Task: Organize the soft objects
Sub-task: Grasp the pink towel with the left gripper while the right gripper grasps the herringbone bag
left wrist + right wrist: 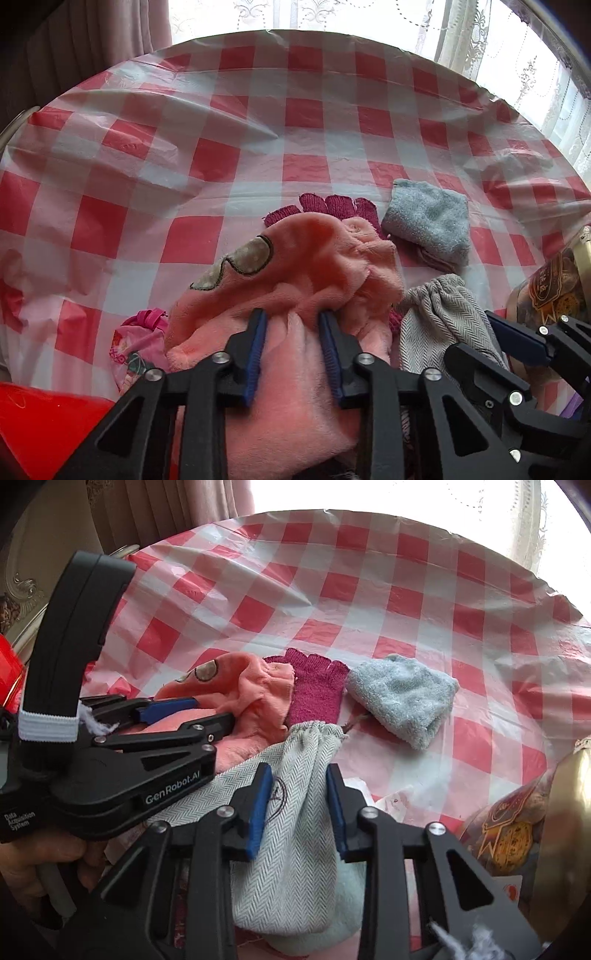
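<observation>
Nearest of all, the left tongs point(293, 328) are closed on a fold of the pink fleece cloth point(306, 266), whose plush bunches up between the blue pads, a sign the pinch is real and not a mere straddle. Just to the right, the right tongs point(299, 794) grip the grey herringbone pouch point(291, 834) across its middle, below the gathered drawstring mouth, probably because the body gives more cloth to squeeze than the puckered neck. The two items lie side by side in a loose heap at the near edge of the counter point(295, 110), so each pair of tongs takes the piece directly ahead of it without crossing the other. A small pink printed bag point(138, 347) sits at the near left of the heap. A little farther, a magenta knit glove point(314, 686) pokes its fingers out from under the fleece, and to its right a folded blue-grey towel point(402, 698) lies apart on the checked cloth. The far half of the counter seems the likely place for sorting.
</observation>
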`<state>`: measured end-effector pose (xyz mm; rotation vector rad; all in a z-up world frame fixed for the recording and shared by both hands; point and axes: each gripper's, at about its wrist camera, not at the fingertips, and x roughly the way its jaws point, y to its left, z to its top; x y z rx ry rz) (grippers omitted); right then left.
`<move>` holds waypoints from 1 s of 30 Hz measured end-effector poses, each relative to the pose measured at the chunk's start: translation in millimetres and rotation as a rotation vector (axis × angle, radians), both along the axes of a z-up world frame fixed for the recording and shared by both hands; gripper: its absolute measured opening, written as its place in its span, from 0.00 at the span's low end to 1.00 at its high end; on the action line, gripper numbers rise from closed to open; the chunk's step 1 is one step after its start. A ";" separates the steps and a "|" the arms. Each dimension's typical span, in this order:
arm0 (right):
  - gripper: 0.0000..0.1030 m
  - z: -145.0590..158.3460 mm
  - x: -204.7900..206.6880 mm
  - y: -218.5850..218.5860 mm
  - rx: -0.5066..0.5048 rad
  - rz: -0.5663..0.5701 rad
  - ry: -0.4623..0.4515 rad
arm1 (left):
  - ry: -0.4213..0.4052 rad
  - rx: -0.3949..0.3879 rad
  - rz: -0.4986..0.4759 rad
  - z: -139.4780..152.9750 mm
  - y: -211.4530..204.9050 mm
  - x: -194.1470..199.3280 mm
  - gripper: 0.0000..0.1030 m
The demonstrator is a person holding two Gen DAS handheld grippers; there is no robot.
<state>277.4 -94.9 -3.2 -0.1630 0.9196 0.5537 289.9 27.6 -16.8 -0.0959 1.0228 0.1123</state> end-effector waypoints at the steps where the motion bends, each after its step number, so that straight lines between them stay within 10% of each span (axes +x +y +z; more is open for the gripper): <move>1: 0.25 1.1 -0.8 -1.3 0.008 0.000 -0.002 | -0.006 -0.008 -0.003 0.8 0.4 -0.7 0.19; 19: 0.14 6.0 -3.1 -12.5 0.062 -0.018 0.010 | -0.121 -0.115 0.001 22.2 6.2 -10.0 0.07; 23: 0.47 -0.4 -2.3 -9.3 0.030 -0.016 0.026 | -0.079 -0.116 0.004 11.5 5.7 -6.4 0.10; 24: 0.63 -0.7 -2.2 -8.8 0.032 -0.016 0.026 | -0.068 -0.112 0.006 9.5 5.4 -5.5 0.14; 30: 0.65 -2.8 -2.0 -3.9 0.041 -0.002 0.025 | -0.089 -0.120 -0.011 10.4 2.5 -6.9 0.63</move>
